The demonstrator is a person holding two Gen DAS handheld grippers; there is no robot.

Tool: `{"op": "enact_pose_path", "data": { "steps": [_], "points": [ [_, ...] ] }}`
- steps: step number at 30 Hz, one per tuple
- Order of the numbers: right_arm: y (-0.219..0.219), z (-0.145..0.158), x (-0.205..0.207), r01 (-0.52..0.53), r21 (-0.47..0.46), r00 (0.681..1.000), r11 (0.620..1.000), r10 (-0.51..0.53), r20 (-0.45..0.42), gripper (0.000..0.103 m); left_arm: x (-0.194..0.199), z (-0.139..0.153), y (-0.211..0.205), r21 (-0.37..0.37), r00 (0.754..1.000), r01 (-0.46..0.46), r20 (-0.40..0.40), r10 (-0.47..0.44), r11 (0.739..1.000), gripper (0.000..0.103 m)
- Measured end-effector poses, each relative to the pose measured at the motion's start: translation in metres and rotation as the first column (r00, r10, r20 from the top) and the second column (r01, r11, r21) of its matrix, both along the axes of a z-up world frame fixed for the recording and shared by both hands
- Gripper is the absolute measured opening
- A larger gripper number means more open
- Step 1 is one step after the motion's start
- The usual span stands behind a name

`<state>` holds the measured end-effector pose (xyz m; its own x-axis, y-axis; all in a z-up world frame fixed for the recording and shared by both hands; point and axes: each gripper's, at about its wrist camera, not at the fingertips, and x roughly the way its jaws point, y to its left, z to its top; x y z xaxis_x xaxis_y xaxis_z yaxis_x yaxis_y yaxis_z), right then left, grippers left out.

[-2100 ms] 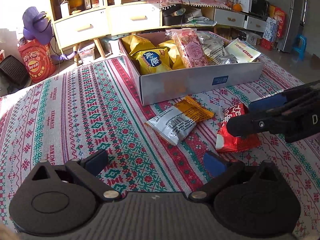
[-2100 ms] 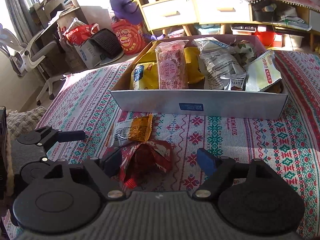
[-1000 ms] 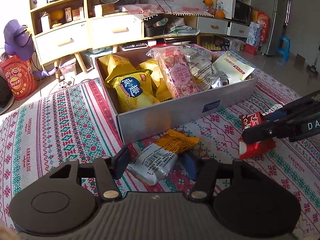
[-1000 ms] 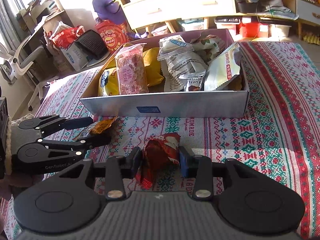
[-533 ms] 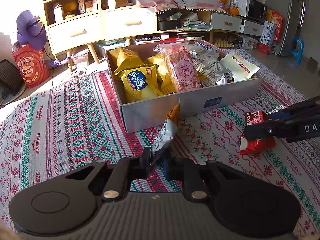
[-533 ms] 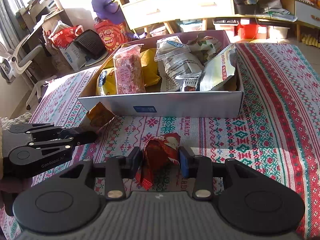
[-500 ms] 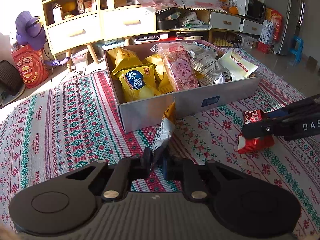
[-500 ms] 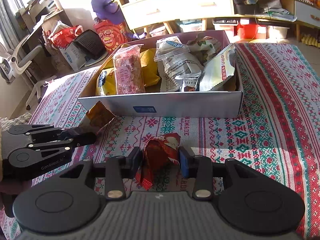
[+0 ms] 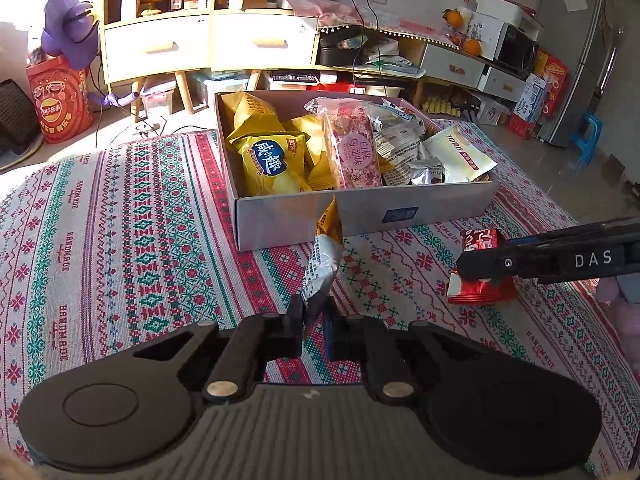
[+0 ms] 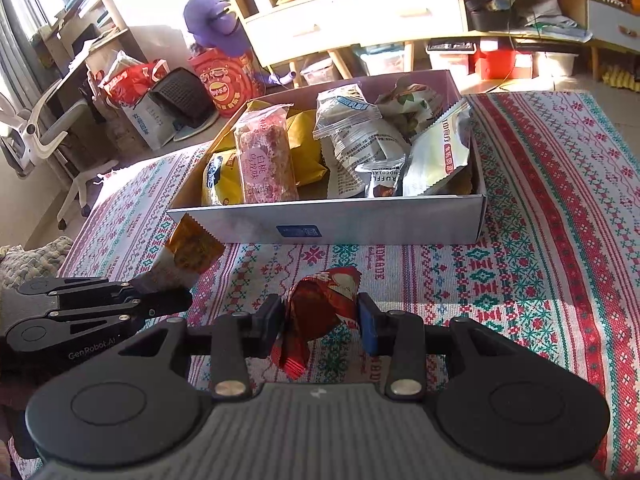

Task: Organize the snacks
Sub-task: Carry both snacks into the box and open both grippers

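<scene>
1. ahead of both grippers, the open cardboard box is sitting on the patterned tablecloth, already crowded with yellow, pink and silver snack bags.
2. the left gripper is clenching the lower end of the silver and orange snack packet; the packet is standing upright, its long axis pointing up toward the box's near wall.
3. the left gripper is judged the nearer one: its packet's top edge is overlapping the near wall in the left wrist view.
4. the right gripper is closing on the red snack packet, with both pads pressing its crumpled sides and its tail hanging below.
5. the red packet is held above the cloth, short of the box; the coming move is likely forward and over the near wall.
</scene>
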<state>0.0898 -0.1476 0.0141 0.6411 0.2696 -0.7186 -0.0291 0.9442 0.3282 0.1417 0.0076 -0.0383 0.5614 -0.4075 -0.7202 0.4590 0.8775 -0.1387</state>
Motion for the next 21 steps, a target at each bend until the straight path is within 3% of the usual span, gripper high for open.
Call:
{"op": "enact_pose_path", "data": {
  "steps": [8, 21],
  "points": [
    [-0.005, 0.006, 0.000, 0.010, 0.031, 1.000, 0.999, -0.010, 0.015, 0.037, -0.006, 0.009, 0.001, -0.031, 1.000, -0.006, -0.003, 0.006, 1.000, 0.013],
    [-0.027, 0.026, 0.015, 0.103, 0.134, 0.991, 0.986, -0.113, 0.070, 0.037, 0.000, 0.043, -0.020, -0.049, 0.997, -0.030, 0.069, 0.033, 0.998, 0.013]
  ]
}}
